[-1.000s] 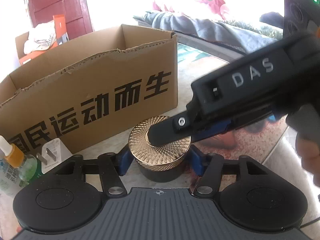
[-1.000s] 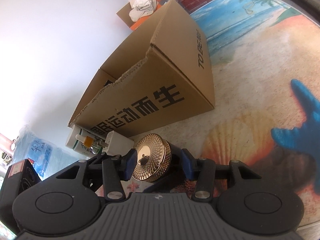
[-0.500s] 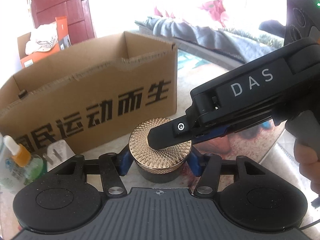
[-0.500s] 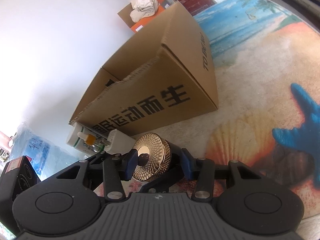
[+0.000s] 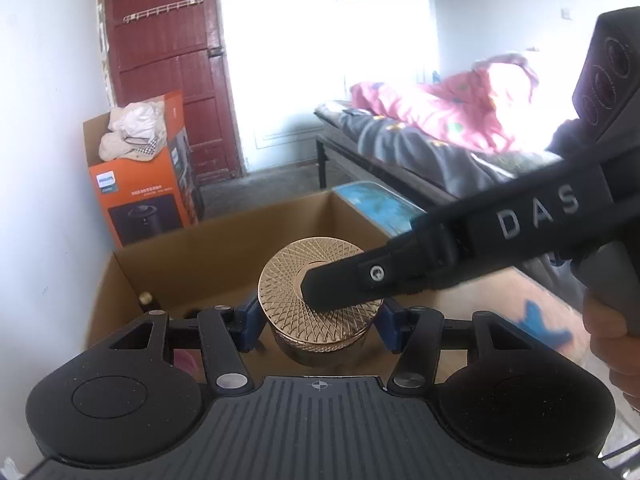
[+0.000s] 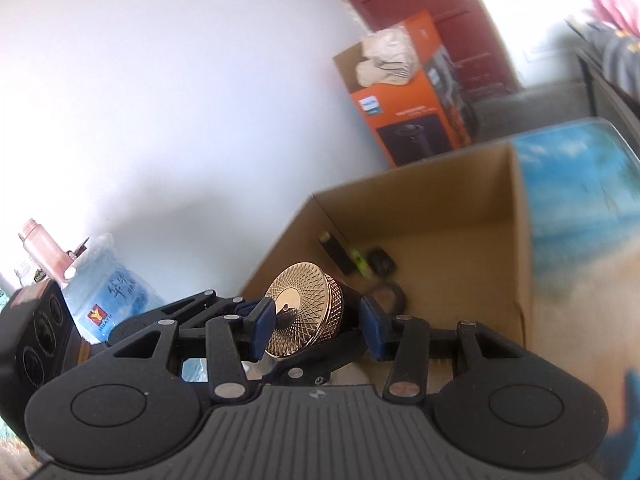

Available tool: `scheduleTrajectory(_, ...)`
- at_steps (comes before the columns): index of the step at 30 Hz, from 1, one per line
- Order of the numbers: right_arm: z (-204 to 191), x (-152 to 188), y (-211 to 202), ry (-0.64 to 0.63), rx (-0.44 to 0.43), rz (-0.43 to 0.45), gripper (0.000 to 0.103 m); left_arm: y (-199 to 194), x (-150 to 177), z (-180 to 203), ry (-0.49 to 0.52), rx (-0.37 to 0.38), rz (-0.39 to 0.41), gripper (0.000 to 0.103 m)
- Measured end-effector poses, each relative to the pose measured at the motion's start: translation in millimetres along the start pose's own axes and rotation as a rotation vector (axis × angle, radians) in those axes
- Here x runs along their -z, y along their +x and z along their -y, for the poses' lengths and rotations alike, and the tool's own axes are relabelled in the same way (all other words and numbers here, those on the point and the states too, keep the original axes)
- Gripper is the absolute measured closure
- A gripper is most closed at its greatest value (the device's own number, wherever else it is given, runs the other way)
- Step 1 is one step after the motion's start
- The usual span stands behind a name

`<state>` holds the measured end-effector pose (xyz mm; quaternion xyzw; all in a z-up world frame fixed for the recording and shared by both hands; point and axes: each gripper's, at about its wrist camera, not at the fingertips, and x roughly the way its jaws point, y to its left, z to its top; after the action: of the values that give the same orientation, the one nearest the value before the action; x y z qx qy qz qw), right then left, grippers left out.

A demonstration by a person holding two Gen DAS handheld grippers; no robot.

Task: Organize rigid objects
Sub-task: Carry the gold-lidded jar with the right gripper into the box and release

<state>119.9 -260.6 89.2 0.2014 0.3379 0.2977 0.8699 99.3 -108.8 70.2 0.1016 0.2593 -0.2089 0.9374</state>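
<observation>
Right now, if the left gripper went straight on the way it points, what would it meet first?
The left gripper, shut on the gold-lidded jar, points down into the open cardboard box. It would probably meet the box's inside first, floor or far wall; depth is unclear.

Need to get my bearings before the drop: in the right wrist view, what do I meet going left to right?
Pink bottle → water jug → gold-lidded jar held in the jaws → open cardboard box → blue starfish print on the mat.
</observation>
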Motion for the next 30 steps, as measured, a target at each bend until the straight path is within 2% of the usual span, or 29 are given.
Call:
scheduleTrajectory(3, 5.0, -31.4, 31.2, 0.001, -0.004, -0.055, 0.054, 25.3, -18.5, -17.9, -0.012, -0.018, -0.054, 0.047)
scheduleTrajectory(6, 22.3, -59.9, 68.7, 0.053, -0.009, -0.141, 0.054, 60.1, -30.7, -38.0, -0.036, -0.030, -0.142, 0.047)
scheduleTrajectory(12, 56.6, -96.5, 136.2, 0.132, 0.028, -0.276, 0.054, 122.0, -41.0, -73.0, -0.131, -0.024, -0.310, 0.047)
scheduleTrajectory(19, 80.5, -107.9, 193.3, 0.144, 0.074, -0.381, 0.054, 176.6, -40.0, -97.4, -0.189, -0.058, -0.465, 0.047)
scheduleTrajectory(30, 108.8, -106.5, 241.5, 0.183, 0.108, -0.452, 0.053, 225.4, -32.2, -111.9, -0.237, -0.087, -0.599, 0.047)
